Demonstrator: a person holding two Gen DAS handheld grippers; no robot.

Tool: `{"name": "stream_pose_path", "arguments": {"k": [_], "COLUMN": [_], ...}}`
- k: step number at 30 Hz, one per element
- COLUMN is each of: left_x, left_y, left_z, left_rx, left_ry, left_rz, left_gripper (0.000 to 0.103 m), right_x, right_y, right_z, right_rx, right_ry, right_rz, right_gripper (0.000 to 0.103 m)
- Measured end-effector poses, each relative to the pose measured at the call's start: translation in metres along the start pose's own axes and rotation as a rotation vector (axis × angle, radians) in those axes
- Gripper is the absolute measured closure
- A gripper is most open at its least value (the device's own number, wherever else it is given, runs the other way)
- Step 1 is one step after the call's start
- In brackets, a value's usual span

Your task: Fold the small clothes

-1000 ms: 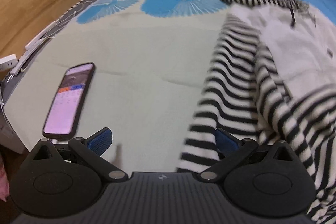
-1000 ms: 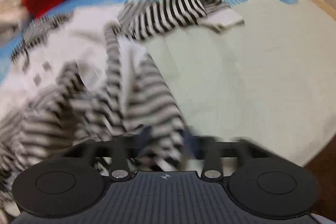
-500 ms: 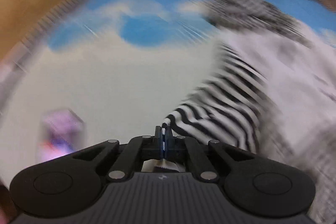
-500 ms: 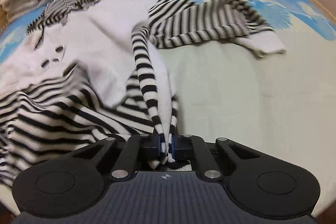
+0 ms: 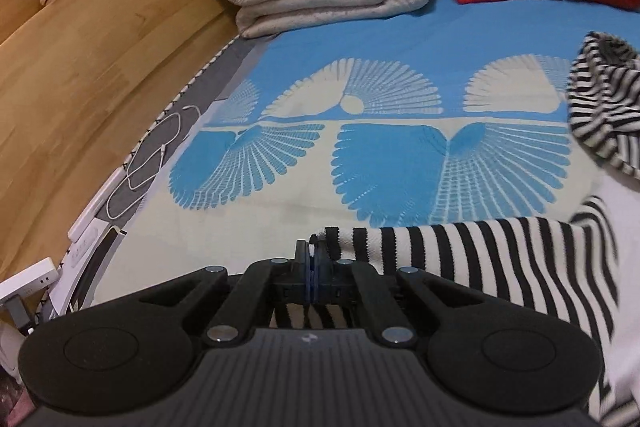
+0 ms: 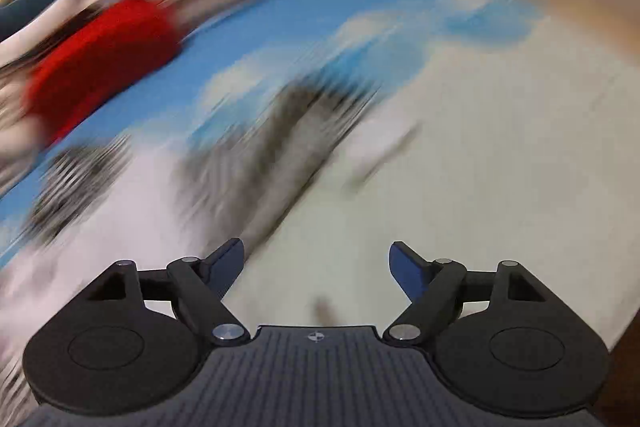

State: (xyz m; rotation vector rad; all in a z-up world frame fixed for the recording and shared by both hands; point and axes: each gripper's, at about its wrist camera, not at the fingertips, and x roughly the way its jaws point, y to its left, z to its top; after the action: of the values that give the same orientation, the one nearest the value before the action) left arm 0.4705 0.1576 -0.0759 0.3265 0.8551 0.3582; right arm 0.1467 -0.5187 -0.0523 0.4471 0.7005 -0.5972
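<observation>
Near the bed's left edge, the left gripper (image 5: 312, 259) pinches the striped garment's (image 5: 500, 259) sleeve end, seemingly drawing it out flat for folding, while the right gripper (image 6: 316, 263), jaws opening with nothing between them, hangs over the bedsheet (image 6: 500, 187).

Left gripper (image 5: 312, 259) angled downward, blue pads pressed together on the striped sleeve (image 5: 460, 251) end, right gripper (image 6: 316, 267) angled downward, jaws opening wide, nothing between its blue pads
</observation>
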Motion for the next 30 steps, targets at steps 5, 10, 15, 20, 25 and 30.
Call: {"name": "stream_pose_path", "arguments": {"k": [5, 10, 15, 20, 25, 30], "left_x": [0.037, 0.064, 0.081, 0.078, 0.038, 0.033], "left_y": [-0.019, -0.036, -0.040, -0.064, -0.069, -0.130], "left_z": [0.013, 0.027, 0.040, 0.036, 0.064, 0.076], "left_rx": [0.014, 0.047, 0.047, 0.124, 0.014, 0.091], "left_ry": [0.038, 0.056, 0.071, 0.050, -0.093, -0.091], "left_rz": [0.063, 0.130, 0.146, 0.157, -0.052, -0.356], "left_gripper": [0.102, 0.102, 0.101, 0.035, 0.011, 0.002], "right_x": [0.127, 0.150, 0.150, 0.166, 0.145, 0.180], "right_y": [-0.020, 0.011, -0.072, -0.095, -0.007, 0.158], "right_z": [0.048, 0.074, 0.171, 0.173, 0.150, 0.121], "right_rx": [0.162, -0.157, -0.124, -0.130, -0.251, -0.500], "right_ry": [0.170, 0.125, -0.046, 0.000, -0.131, -0.024], "right_rz": [-0.039, -0.109, -0.615, -0.726, -0.297, 0.288], "right_gripper": [0.025, 0.099, 0.098, 0.034, 0.029, 0.006]}}
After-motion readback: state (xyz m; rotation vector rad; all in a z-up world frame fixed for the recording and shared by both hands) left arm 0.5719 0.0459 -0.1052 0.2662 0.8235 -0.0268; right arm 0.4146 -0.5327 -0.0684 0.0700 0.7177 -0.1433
